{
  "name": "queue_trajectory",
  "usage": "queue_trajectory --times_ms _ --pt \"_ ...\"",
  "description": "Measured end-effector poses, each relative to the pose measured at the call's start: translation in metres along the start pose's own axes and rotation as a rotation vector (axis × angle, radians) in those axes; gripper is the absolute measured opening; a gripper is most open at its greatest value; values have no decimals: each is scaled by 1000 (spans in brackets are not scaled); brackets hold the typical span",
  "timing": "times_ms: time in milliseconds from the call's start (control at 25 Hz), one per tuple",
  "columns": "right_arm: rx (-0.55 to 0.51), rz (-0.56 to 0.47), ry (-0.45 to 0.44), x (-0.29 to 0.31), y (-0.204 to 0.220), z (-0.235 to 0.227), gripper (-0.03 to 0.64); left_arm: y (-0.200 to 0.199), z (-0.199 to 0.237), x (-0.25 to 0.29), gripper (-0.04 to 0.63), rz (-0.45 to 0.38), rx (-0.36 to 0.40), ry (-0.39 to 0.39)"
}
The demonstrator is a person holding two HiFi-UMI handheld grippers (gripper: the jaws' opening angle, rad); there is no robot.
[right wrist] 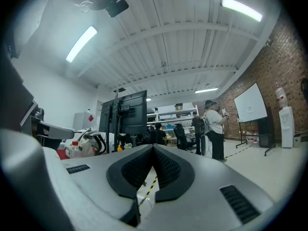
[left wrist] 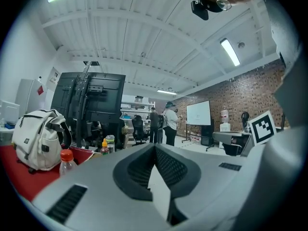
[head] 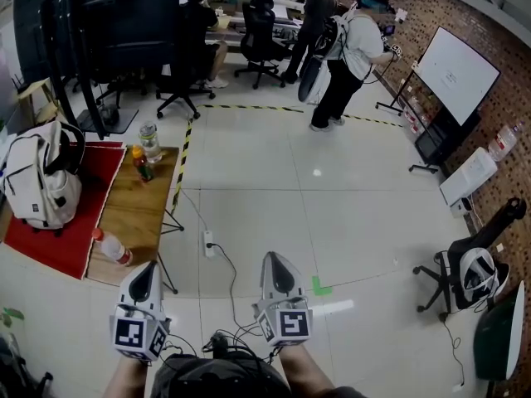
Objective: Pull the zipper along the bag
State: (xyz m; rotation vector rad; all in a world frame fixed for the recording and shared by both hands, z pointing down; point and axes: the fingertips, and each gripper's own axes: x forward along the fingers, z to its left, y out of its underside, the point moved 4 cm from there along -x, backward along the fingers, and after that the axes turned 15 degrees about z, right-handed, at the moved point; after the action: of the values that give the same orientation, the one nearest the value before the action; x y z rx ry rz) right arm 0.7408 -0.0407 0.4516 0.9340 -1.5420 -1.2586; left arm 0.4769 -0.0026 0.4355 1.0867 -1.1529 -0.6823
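The bag point(head: 37, 181) sits far to the left, a pale backpack slumped upright on a red mat point(head: 50, 235) at the left end of a low wooden table point(head: 137, 210). It looks like soft fabric with dark straps looped at the top. It is probably light and will likely give and slide on the mat if pulled from one side only. The zipper itself is too small to make out from here. By my reading, one set of jaws should pinch the cloth beside the zipper track to hold it taut. The other should take the small pull tab, which may slip from the pads.

A red-capped bottle point(head: 112, 247) lies on the near end of the table, close enough to the bag's side to get knocked.

The left gripper point(head: 148, 269) hangs low in front of the person, well apart from the bag, jaws pressed together with nothing between them. The left gripper view shows only floor past the tips.

The right gripper point(head: 275, 260), beside it, is likewise closed and empty, pointing out over bare floor.
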Motion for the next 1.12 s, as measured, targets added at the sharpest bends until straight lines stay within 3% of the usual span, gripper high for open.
queue_trajectory --times_ms 360,760,920,1120 --pt "18 -12 4 -5 1 -26 9 -11 -24 14 34 -21 11 7" --pt "45 -39 47 -10 -7 -48 9 -32 -21 25 34 -40 45 -6" --pt "39 -35 40 -1 -8 -45 9 -43 -8 27 34 -56 80 -24" --pt "14 -57 23 11 -25 -27 9 -52 26 21 34 -80 51 -71"
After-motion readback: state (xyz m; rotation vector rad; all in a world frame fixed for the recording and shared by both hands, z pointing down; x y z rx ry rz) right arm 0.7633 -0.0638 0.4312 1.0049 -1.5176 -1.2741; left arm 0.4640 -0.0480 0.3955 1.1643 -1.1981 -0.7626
